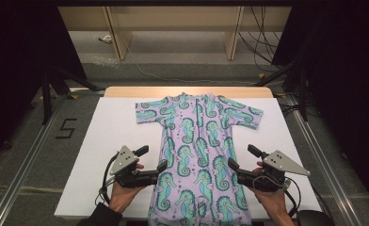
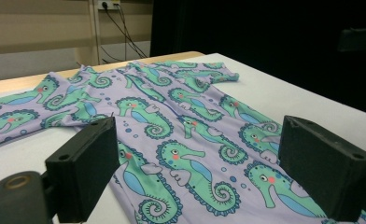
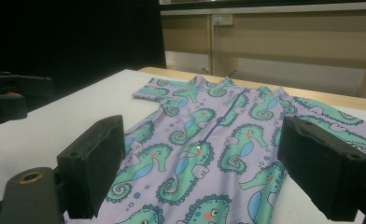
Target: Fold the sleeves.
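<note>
Two hands come in from the bottom of the high view, and each one holds a gripper. One is the left gripper [image 1: 153, 159], and it sits just beside the left edge of the suit [image 1: 199, 150]. Its jaws stand wide apart and hold nothing. From the left gripper view, the two black jaws rise on each side, with the suit [image 2: 172, 135] lying flat between and past them.

On the other side is the right gripper [image 1: 243, 157], just beside the right edge of the suit. Its jaws are wide apart too, with nothing in them. From the right gripper view, the suit [image 3: 218, 140] spreads out ahead, and a blue zip line runs down its middle.

Purple cloth with green seahorses makes up the suit. It lies flat on the white table [image 1: 107, 141], front side up. Its short sleeves stretch out to both sides at the far end. Its legs reach down to the near edge of the table, between the two hands.

Grey floor lies on both sides of the table, and a black number 5 [image 1: 66, 128] is marked on it at the left. Wooden shelves [image 1: 173, 28] stand far behind.
</note>
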`<state>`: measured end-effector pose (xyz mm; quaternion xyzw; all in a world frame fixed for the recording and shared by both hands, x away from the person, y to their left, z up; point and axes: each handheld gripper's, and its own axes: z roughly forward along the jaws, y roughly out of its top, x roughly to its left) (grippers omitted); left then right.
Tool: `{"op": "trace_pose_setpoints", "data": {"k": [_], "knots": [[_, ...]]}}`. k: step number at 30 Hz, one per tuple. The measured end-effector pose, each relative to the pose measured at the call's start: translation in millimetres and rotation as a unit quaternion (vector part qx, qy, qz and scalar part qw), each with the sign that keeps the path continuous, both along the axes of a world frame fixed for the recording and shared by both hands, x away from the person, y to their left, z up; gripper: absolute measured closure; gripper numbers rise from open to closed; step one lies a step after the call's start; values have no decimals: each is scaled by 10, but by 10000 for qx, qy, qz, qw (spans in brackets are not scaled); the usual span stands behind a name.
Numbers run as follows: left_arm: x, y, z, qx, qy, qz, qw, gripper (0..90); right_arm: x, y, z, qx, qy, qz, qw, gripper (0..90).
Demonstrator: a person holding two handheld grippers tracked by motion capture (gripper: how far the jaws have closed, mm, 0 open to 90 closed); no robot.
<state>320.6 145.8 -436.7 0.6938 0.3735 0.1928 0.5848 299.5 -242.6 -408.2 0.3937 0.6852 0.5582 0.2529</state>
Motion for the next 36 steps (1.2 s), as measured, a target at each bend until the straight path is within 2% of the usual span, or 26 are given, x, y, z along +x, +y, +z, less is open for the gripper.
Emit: {"op": "trace_pose_setpoints", "data": {"k": [5, 10, 12, 15, 20, 25, 27, 29, 30, 31, 33, 35, 36], "knots": [[46, 42, 8, 62, 33, 172, 9998, 117, -10, 4, 4, 16, 4, 24, 10000, 163], [80, 44, -2, 99, 121, 210, 9997, 118, -24, 20, 7, -5, -13, 61, 10000, 164], [108, 41, -4, 80, 158, 235, 9996, 122, -26, 19, 7, 2, -13, 60, 10000, 165], [196, 34, 5, 158, 182, 287, 9993, 124, -20, 16, 3, 1, 15, 63, 10000, 165], [252, 75, 35, 103, 242, 321, 9991, 126, -19, 15, 2, -2, 10, 62, 10000, 166], [350, 109, 100, 297, 224, 331, 9988, 126, -10, 6, 1, 8, 28, 49, 10000, 167], [409, 137, 131, 363, 256, 441, 9980, 127, -9, 1, 1, 15, 27, 54, 10000, 168], [489, 165, 158, 494, 361, 624, 9962, 140, -3, -1, -3, 12, 52, 59, 10000, 167], [489, 165, 158, 494, 361, 624, 9962, 143, -1, -1, -7, 3, 68, 57, 10000, 168], [587, 196, 180, 596, 483, 813, 9937, 144, 0, 1, -9, -3, 71, 54, 10000, 167], [686, 229, 198, 590, 588, 926, 9922, 148, 0, 3, -8, -6, 61, 60, 10000, 167], [777, 240, 210, 683, 686, 1009, 9902, 149, -1, 2, -10, -13, 67, 53, 10000, 168], [777, 240, 210, 683, 686, 1009, 9902, 149, -1, 2, -10, -13, 67, 53, 10000, 168]]}}
